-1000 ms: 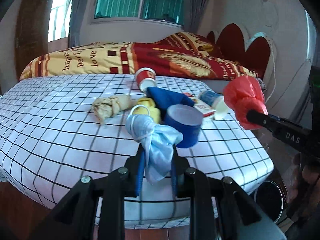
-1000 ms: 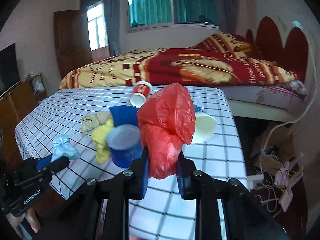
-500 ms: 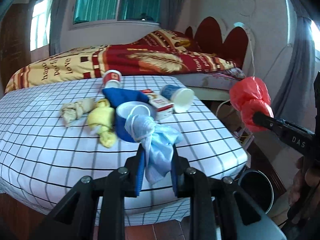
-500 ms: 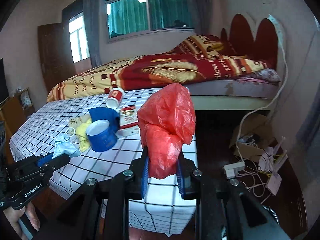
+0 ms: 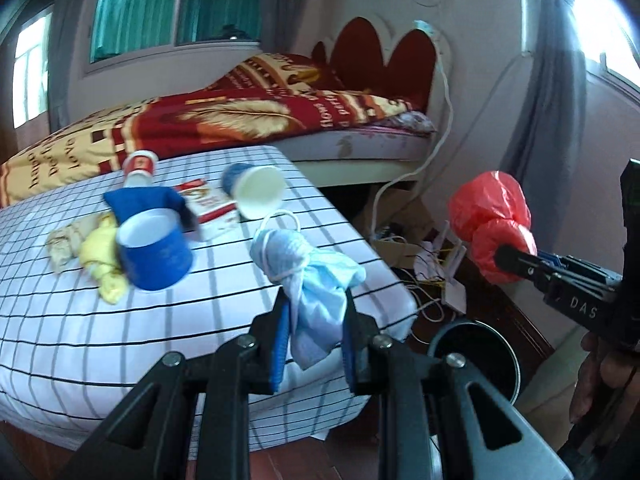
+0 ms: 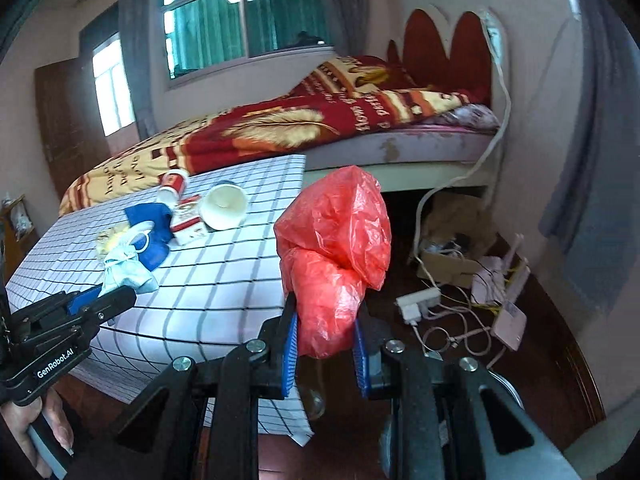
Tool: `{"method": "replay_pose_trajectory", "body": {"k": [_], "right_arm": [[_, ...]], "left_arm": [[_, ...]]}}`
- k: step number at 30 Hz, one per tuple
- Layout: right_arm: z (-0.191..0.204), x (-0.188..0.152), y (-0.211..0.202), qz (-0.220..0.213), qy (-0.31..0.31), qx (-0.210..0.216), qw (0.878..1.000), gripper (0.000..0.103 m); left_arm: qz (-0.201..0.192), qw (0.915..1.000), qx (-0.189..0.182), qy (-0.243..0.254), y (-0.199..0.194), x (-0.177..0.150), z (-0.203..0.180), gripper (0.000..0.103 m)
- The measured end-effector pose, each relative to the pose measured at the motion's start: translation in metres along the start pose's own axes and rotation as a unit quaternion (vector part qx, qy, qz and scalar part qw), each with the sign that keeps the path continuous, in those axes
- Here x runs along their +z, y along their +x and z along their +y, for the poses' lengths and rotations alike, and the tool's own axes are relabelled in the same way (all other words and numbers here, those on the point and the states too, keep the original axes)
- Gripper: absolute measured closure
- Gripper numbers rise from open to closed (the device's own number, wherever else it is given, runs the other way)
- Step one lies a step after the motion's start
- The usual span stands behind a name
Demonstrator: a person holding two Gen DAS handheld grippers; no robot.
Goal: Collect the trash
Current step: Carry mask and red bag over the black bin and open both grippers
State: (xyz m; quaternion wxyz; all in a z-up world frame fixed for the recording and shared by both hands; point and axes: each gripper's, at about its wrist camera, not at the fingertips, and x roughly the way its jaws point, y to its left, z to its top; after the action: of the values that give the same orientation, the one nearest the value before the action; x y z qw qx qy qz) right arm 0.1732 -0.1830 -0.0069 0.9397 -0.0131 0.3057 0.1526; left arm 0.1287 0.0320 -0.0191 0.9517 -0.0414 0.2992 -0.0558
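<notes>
My left gripper is shut on a crumpled light-blue face mask, held over the right edge of the checked table. My right gripper is shut on a bunched red plastic bag, hanging past the table's corner above the floor. In the left wrist view the red bag shows at the right, and a round dark trash bin stands on the floor below it. On the table lie a blue cup, a white paper cup, a red cup, a small carton, yellow and tan wads.
A bed with a red and yellow blanket stands behind the table. A power strip, cables and a cardboard box clutter the floor to the right. A person's hand holds the left gripper's handle.
Both grippers swung to the right with their loads, from over the table's middle to its right edge. The floor clutter and the trash bin came into view.
</notes>
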Motion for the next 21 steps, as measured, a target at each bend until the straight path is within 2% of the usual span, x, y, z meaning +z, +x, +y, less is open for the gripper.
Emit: {"method": "replay_pose_trajectory", "body": {"k": [10,21], "right_arm": [[-0.053,-0.023,-0.024,0.009,0.031,-0.045,0.998,0.078],[-0.114,-0.060,-0.036,0.034,0.075,-0.090,0.992,0.078]], "left_arm": [[0.009,0.9980,-0.047,0.041,0.011,0.001,-0.055,0.079],[0.036,0.9911,-0.099,0.081,0.029,-0.014,-0.114,0.079]]}}
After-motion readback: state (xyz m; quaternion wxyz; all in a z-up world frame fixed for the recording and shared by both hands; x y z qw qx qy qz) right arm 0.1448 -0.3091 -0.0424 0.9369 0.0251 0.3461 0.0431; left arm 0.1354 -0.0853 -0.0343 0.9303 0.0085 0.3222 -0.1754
